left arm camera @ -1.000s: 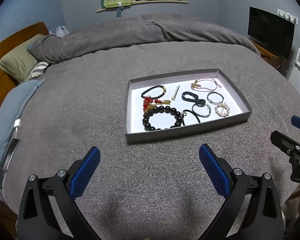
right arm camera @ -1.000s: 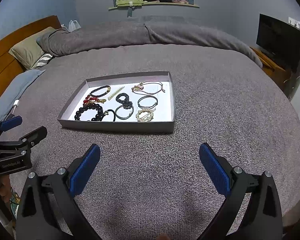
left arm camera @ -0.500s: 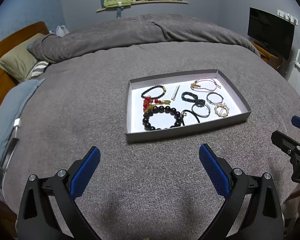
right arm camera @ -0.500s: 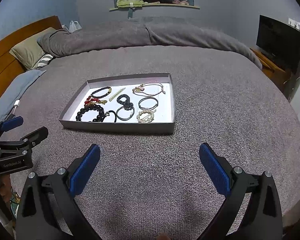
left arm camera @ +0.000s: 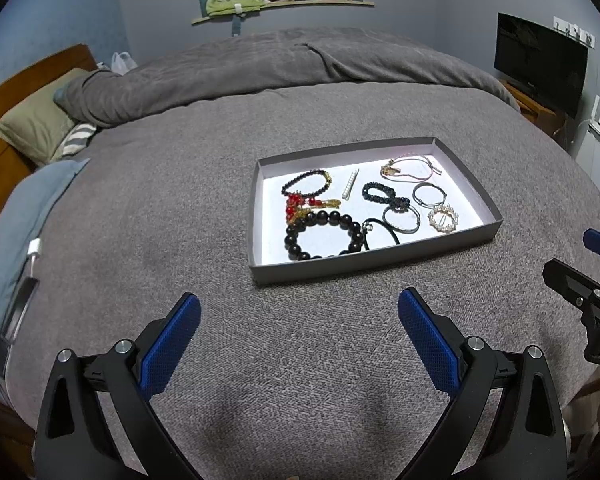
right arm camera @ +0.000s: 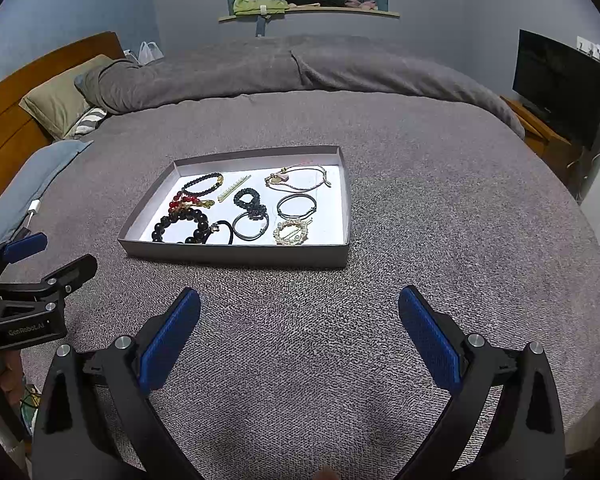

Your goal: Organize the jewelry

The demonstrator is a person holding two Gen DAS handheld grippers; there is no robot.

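A shallow grey tray (left arm camera: 370,267) (right arm camera: 236,254) with a white floor sits on the grey bed cover. It holds several pieces: a large black bead bracelet (left arm camera: 320,235) (right arm camera: 180,225), a red and gold charm (left arm camera: 306,205), a small black bead bracelet (left arm camera: 306,185), a pearl clip (left arm camera: 350,190), a black scrunchie (left arm camera: 384,197), hair ties (left arm camera: 402,220), a pearl ring brooch (left arm camera: 443,219) (right arm camera: 291,231) and a pink cord bracelet (left arm camera: 410,169). My left gripper (left arm camera: 300,334) is open and empty, short of the tray. My right gripper (right arm camera: 300,334) is open and empty, also short of it.
A rumpled grey duvet (left arm camera: 280,64) lies across the far side of the bed. Pillows (left arm camera: 40,128) and a wooden headboard are at the left. A phone and charger (left arm camera: 24,280) lie at the left edge. A TV (left arm camera: 540,64) stands at the right.
Both views have shifted slightly; the tray sits a touch lower and nearer in the right wrist view. Both grippers stay open and the jewelry has not moved.
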